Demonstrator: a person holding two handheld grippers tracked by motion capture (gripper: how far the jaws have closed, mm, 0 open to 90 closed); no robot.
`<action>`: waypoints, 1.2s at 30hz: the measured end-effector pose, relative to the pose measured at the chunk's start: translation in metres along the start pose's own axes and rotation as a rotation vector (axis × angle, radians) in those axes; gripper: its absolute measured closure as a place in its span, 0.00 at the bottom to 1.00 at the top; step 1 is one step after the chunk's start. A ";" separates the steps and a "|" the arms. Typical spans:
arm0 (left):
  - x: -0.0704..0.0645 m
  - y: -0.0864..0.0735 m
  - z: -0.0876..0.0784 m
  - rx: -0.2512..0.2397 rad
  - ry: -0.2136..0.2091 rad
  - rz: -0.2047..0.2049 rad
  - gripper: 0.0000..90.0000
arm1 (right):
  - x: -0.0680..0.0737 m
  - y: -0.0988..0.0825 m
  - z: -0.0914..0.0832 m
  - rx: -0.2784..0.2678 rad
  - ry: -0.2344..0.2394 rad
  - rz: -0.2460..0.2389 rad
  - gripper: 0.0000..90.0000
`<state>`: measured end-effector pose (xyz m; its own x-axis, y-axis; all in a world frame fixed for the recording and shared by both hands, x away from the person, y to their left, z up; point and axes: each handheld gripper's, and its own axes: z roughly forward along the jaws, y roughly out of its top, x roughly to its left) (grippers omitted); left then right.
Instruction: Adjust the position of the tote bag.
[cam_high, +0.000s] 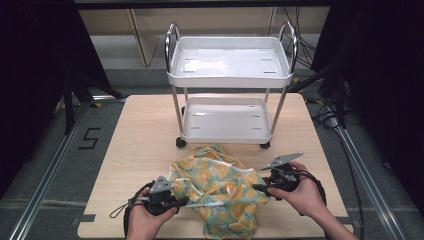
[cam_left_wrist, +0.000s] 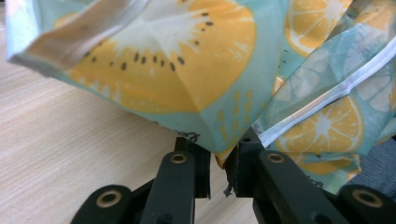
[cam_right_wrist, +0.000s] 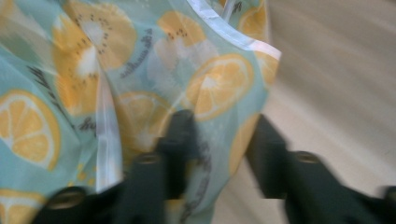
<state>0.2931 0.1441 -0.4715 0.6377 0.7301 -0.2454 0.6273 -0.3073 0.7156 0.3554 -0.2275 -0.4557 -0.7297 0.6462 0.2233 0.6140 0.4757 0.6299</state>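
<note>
Fruit-print bag (cam_left_wrist: 187, 70) is pinched by left claw (cam_left_wrist: 219, 163); right claw (cam_right_wrist: 219, 140), spread around a fold, could be closed short and slip.

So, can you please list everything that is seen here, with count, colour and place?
Fruit-print cloth: one, teal with orange slices, crumpled at the table's near edge.
Cart: one, white trays, chrome frame, standing on the table's far half.
Table: one, light wood.
Floor mark "5": one, black, left of the table.
Left gripper: one, black, jaws pinching the cloth's left edge.
Right gripper: one, black, at the cloth's right edge, fabric between its jaws.
Hands: two, holding the grippers.
</note>
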 end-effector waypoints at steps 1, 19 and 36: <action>0.000 0.001 -0.002 -0.003 -0.003 0.016 0.89 | 0.001 0.002 -0.003 0.029 -0.020 -0.037 0.87; 0.013 0.057 -0.067 -0.226 0.110 0.180 0.46 | 0.031 0.008 -0.028 -0.219 -0.052 -0.340 0.95; 0.003 0.109 0.034 0.145 -0.047 0.526 0.59 | 0.035 0.007 -0.024 -0.204 -0.050 -0.355 0.91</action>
<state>0.3784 0.0918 -0.4162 0.8992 0.4282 0.0900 0.2714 -0.7073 0.6528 0.3266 -0.2159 -0.4253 -0.8668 0.4941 -0.0675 0.2510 0.5493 0.7970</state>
